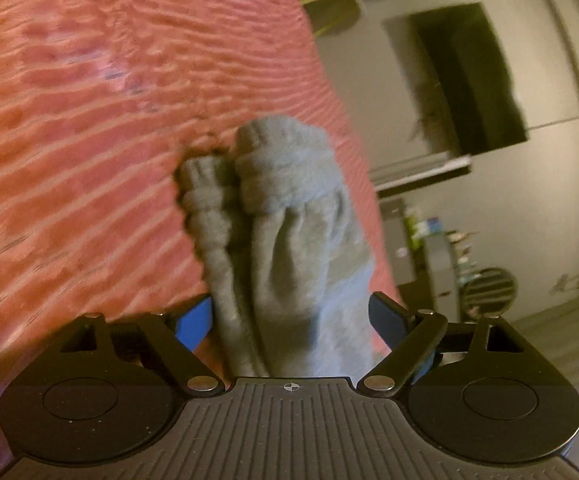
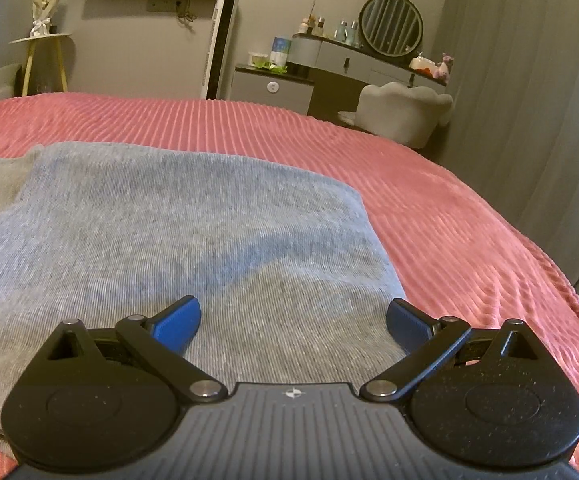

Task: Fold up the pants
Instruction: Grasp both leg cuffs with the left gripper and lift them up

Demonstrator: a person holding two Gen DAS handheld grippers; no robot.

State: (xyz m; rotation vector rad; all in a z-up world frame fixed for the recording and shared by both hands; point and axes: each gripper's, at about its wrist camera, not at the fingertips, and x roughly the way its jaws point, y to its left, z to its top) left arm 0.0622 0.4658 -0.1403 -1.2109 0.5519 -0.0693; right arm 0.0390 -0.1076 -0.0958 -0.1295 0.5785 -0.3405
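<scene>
Grey sweatpants lie on a pink ribbed bedspread (image 2: 429,184). In the left wrist view the two ribbed leg cuffs (image 1: 273,168) and the lower legs hang or stretch forward between the fingers of my left gripper (image 1: 291,316). Its jaws stand wide apart, so the cloth passes between them without a visible pinch. In the right wrist view a broad flat part of the pants (image 2: 193,220) is spread on the bed. My right gripper (image 2: 293,320) is open just above this cloth, near its right edge.
The bedspread (image 1: 89,120) fills the left of the left wrist view, which is tilted and blurred. Past the bed are a dressing table with a round mirror (image 2: 391,24), a white armchair (image 2: 405,112), a tall white unit (image 2: 221,40) and a small side table (image 2: 41,40).
</scene>
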